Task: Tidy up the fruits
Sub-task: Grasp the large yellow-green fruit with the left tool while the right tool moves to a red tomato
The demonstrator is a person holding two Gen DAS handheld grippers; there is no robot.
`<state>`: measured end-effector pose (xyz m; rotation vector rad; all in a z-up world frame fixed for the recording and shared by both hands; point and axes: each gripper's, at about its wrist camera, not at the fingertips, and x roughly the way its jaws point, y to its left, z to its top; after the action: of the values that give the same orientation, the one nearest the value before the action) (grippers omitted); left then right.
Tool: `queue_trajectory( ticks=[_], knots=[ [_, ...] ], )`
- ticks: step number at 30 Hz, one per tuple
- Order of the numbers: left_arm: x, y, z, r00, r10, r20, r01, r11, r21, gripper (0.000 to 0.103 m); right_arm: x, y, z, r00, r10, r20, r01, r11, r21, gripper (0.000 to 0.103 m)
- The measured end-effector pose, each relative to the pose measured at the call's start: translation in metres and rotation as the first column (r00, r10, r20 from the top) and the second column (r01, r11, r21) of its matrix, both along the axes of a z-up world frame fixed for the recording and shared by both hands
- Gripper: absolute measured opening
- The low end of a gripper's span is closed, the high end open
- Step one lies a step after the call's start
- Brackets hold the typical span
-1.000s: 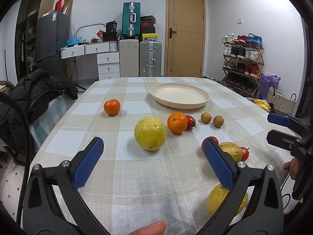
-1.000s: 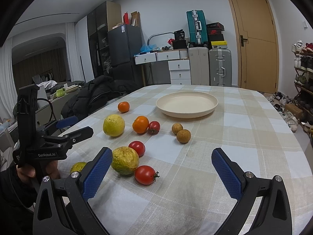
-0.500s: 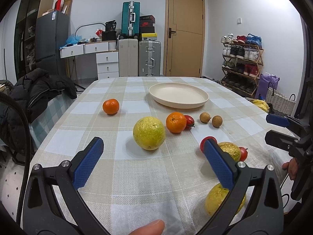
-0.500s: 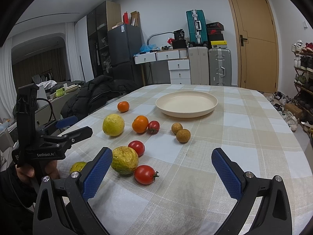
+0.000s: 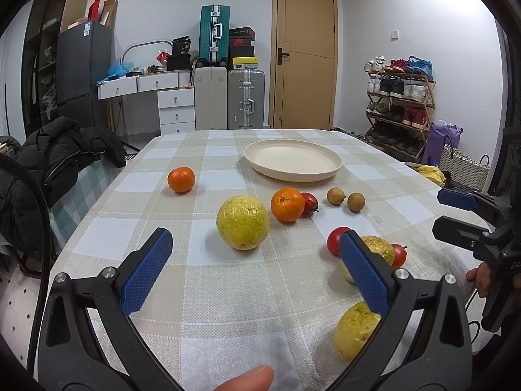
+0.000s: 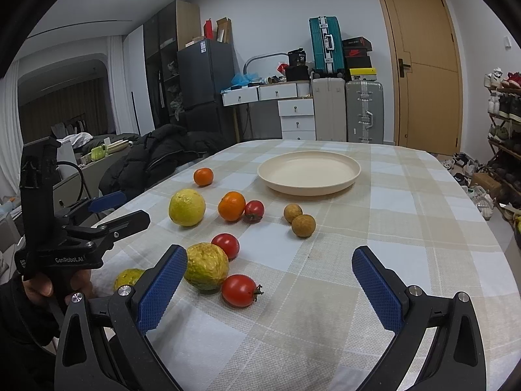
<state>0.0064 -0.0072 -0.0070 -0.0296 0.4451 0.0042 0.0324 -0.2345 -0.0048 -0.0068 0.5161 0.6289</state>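
A cream plate [image 5: 293, 163] [image 6: 309, 169] sits bare at the table's far middle. Loose fruit lies in front of it: a large yellow fruit [image 5: 242, 221], two oranges [image 5: 181, 179] [image 5: 287, 204], two brown longans [image 5: 336, 195], and three tomatoes, one of them [image 6: 239, 290] nearest the right gripper. A wrinkled yellow fruit [image 6: 206, 265] lies between two tomatoes, and another yellow fruit [image 5: 355, 330] rests by the near edge. My left gripper [image 5: 254, 234] is open, short of the large yellow fruit. My right gripper [image 6: 268, 251] is open over bare cloth.
A checked cloth [image 6: 390, 228] covers the table. A chair with a black jacket [image 5: 65, 153] stands at the left side. Suitcases [image 5: 244, 97], drawers and a door lie beyond the far end, and a shoe rack [image 5: 400, 104] stands to the right.
The left wrist view has drifted slightly, so the fruit sits a little further left in it. No fruit has moved, and both grippers have stayed open.
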Motion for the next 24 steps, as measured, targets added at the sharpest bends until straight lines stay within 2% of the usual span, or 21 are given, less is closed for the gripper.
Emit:
queue_trajectory(
  ticks=[11, 17, 21, 24],
  knots=[
    [-0.004, -0.001, 0.002, 1.000, -0.010, 0.004, 0.010, 1.000, -0.007, 0.102, 0.000, 0.000, 0.000, 1.000, 0.005, 0.005, -0.005, 1.000, -0.008, 0.103],
    [-0.012, -0.008, 0.005, 0.999, -0.035, 0.003, 0.035, 0.999, -0.008, 0.102, 0.002, 0.001, 0.001, 1.000, -0.028, -0.005, 0.028, 0.999, -0.024, 0.103],
    [-0.017, -0.013, 0.004, 0.998, -0.054, -0.017, 0.055, 0.998, 0.006, 0.102, 0.006, 0.007, 0.000, 0.997, -0.073, -0.037, 0.070, 0.995, -0.074, 0.103],
    [-0.019, -0.018, 0.001, 0.996, -0.076, -0.042, 0.077, 0.997, 0.008, 0.102, 0.008, 0.012, -0.005, 0.996, -0.049, -0.074, 0.042, 0.995, -0.096, 0.103]
  ],
)
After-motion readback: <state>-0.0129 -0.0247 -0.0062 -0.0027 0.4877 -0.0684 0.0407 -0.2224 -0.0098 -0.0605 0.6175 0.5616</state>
